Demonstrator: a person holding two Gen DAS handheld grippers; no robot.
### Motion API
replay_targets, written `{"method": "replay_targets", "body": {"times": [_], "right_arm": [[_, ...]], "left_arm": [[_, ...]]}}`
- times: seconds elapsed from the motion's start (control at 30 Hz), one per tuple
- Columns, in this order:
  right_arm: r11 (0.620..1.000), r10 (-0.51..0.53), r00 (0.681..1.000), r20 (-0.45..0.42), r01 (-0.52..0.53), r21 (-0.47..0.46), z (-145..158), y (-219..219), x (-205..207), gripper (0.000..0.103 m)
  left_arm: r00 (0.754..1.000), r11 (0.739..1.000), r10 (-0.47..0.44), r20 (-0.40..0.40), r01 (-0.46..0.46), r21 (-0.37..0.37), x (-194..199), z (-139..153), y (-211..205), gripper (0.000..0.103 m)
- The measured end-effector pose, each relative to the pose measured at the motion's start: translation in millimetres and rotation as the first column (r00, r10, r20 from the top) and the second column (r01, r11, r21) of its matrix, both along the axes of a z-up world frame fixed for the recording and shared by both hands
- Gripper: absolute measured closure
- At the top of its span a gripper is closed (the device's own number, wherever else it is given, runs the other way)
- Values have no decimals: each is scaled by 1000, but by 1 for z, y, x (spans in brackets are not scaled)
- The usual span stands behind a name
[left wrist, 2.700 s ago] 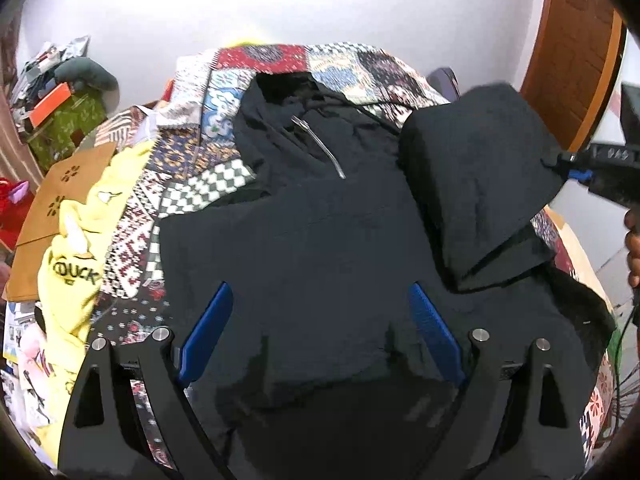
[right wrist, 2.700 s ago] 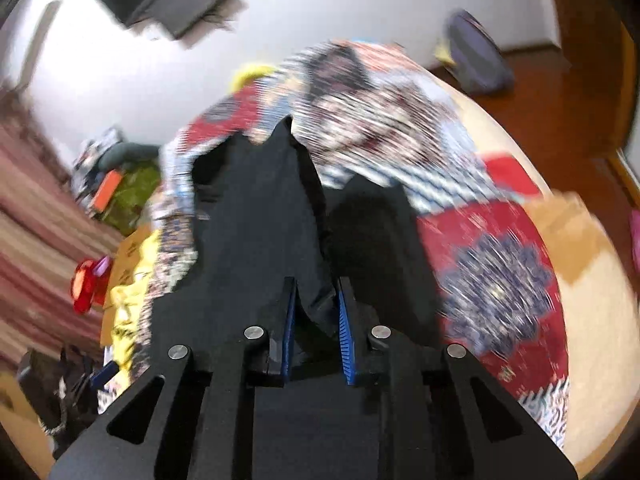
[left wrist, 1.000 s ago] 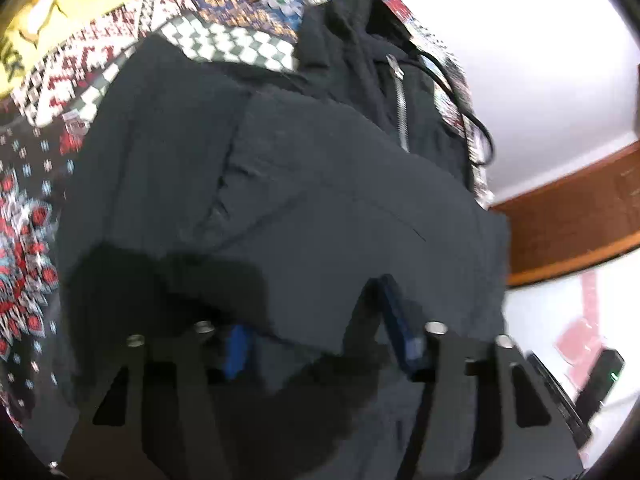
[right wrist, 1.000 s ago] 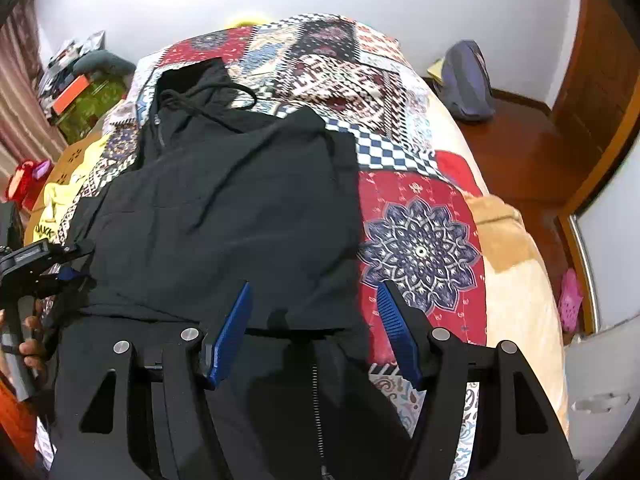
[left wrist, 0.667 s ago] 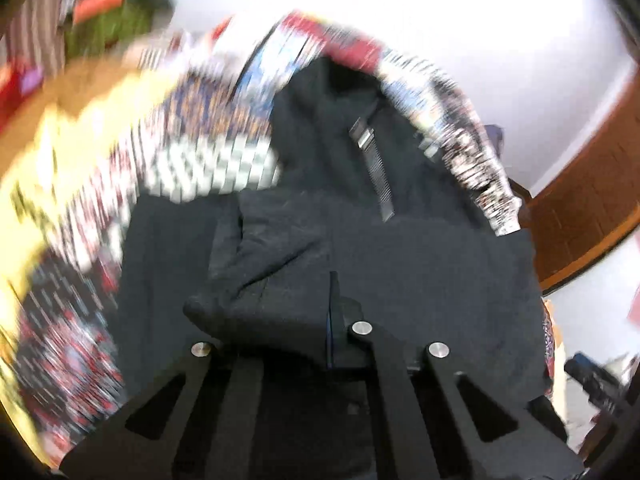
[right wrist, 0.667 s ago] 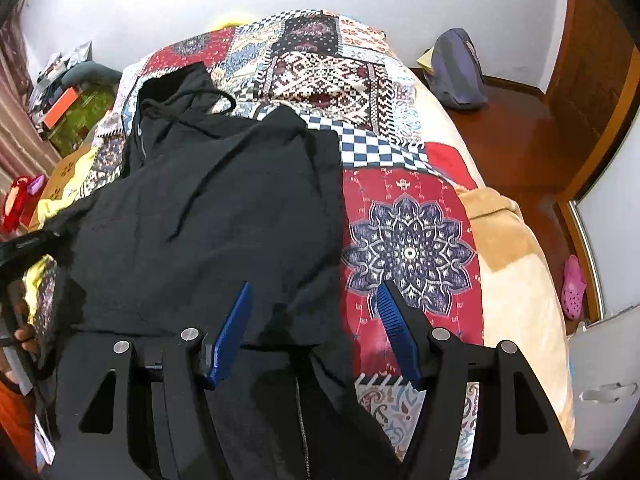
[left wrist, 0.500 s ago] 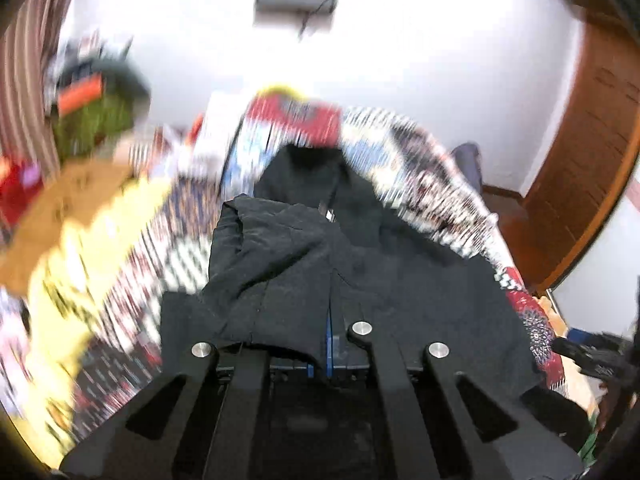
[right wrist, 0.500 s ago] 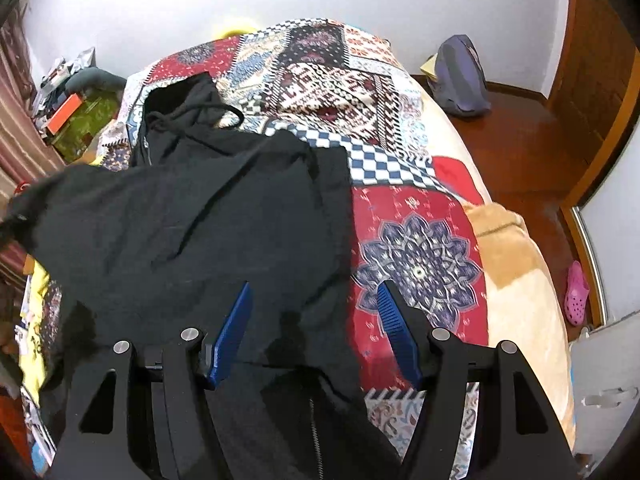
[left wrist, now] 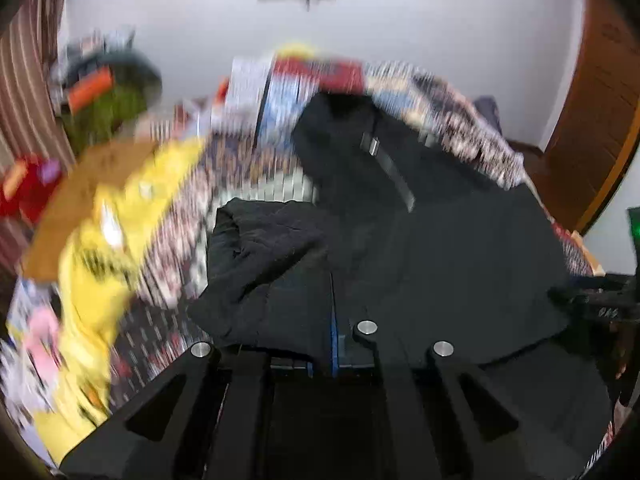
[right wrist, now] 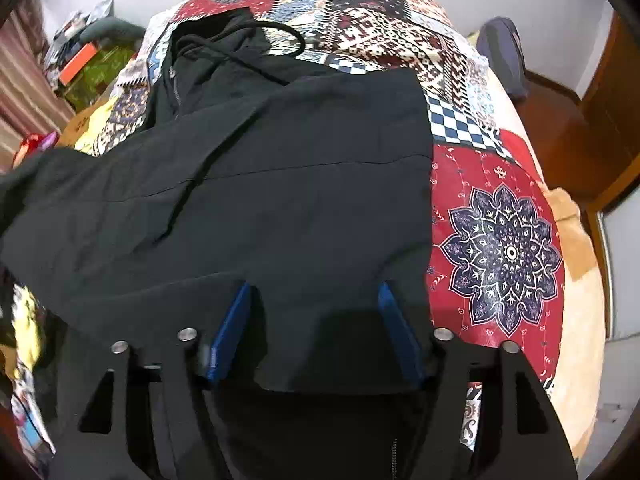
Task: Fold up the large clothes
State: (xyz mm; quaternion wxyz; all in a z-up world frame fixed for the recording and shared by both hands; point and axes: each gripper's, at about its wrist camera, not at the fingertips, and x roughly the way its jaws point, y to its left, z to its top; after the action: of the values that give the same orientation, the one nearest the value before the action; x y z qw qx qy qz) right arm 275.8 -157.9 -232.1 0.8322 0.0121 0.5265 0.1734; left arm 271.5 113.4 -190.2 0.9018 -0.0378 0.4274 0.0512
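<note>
A black zip hoodie (right wrist: 280, 160) lies spread on the bed, hood and drawstring (right wrist: 280, 32) at the far end. One sleeve is folded across its chest. My left gripper (left wrist: 332, 280) is shut on a bunch of the hoodie's other sleeve (left wrist: 264, 248), which drapes over its left finger, lifted off the quilt. That raised sleeve shows at the left edge of the right wrist view (right wrist: 24, 184). My right gripper (right wrist: 314, 288) hovers low over the hoodie's near part. Its jaws are opening, the blue pads wide apart, with fabric below them and no pad pressing on it.
The bed carries a patchwork quilt (right wrist: 500, 248). A yellow garment (left wrist: 96, 248) and brown cardboard (left wrist: 80, 184) lie at its left side, beside boxes and clutter (right wrist: 92, 64). A backpack (right wrist: 500, 52) sits on the wooden floor by the door (left wrist: 600, 120).
My left gripper closed on the sleeve, rolled upright and lifted it off the bed. My right gripper let go of the other sleeve, sank closer to the hoodie, and its pads spread wider.
</note>
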Motion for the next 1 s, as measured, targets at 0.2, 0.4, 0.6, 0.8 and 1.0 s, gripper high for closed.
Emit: {"method": "replay_targets", "body": {"times": [0.2, 0.4, 0.6, 0.8, 1.0], "right_arm": [[999, 34, 999, 3, -34, -38, -2, 4, -6, 33], [999, 32, 999, -15, -32, -43, -1, 7, -4, 33], [998, 45, 999, 11, -44, -42, 16, 9, -1, 33], [999, 27, 995, 95, -28, 17, 54, 11, 18, 33], [997, -5, 985, 170, -8, 74, 91, 24, 53, 33]], "left_arm": [[988, 999, 0, -156, -5, -32, -8, -51, 16, 74], [973, 1000, -26, -228, 25, -7, -18, -60, 31, 41], [972, 995, -58, -226, 74, 62, -24, -34, 45, 34], [988, 988, -87, -127, 103, 118, 3, 14, 45, 28], [992, 989, -122, -30, 124, 76, 59, 49, 36, 26]]}}
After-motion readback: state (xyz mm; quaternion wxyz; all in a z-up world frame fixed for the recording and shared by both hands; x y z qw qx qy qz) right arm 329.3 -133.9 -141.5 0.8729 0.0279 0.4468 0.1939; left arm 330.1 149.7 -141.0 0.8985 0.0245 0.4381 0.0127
